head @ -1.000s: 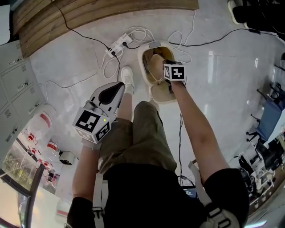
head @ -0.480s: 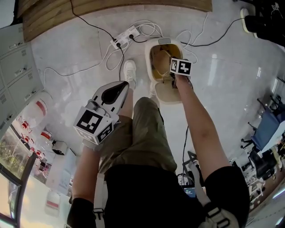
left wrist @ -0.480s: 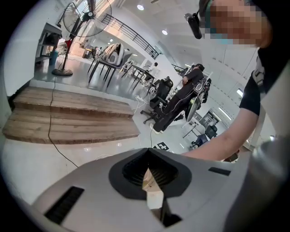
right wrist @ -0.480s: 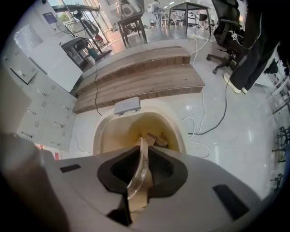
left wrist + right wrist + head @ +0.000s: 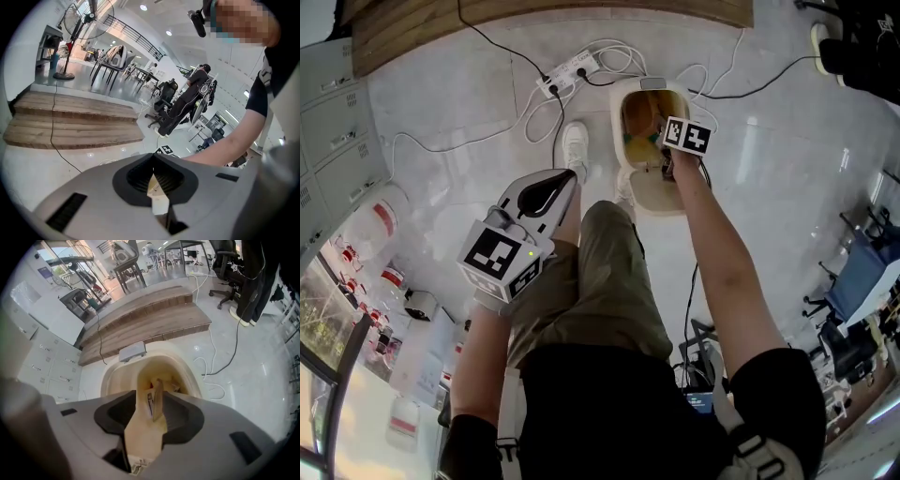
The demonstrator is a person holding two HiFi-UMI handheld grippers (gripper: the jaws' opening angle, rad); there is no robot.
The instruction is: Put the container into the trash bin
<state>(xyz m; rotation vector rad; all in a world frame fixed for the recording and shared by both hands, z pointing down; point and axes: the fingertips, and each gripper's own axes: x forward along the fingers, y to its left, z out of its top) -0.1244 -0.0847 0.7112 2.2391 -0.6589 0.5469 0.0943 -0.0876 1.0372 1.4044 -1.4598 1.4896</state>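
A cream trash bin [image 5: 616,122] stands open on the floor, its lid [image 5: 656,195] tipped toward my legs. My right gripper [image 5: 667,161] points steeply down into its mouth. Its jaws are opening and nothing is pressed between them. Through the gap in the right gripper view [image 5: 150,404] I see the bin's rim [image 5: 112,373] and its inside. A tan-orange container [image 5: 640,117] lies inside the bin, just beyond the right gripper's tips. My left gripper [image 5: 555,186] hangs over my left thigh, shut and empty, and in its own view [image 5: 153,180] the jaws meet.
A white power strip [image 5: 565,70] with looping cables lies just left of the bin. A wooden platform [image 5: 534,14] runs behind it. My shoe [image 5: 574,150] stands beside the bin. Cabinets [image 5: 328,103] and large clear bottles [image 5: 370,225] line the left side.
The right gripper has dipped toward the bin's mouth and its jaws have parted. The pale container that sat at its tips now lies down in the bin. The left gripper has barely shifted.
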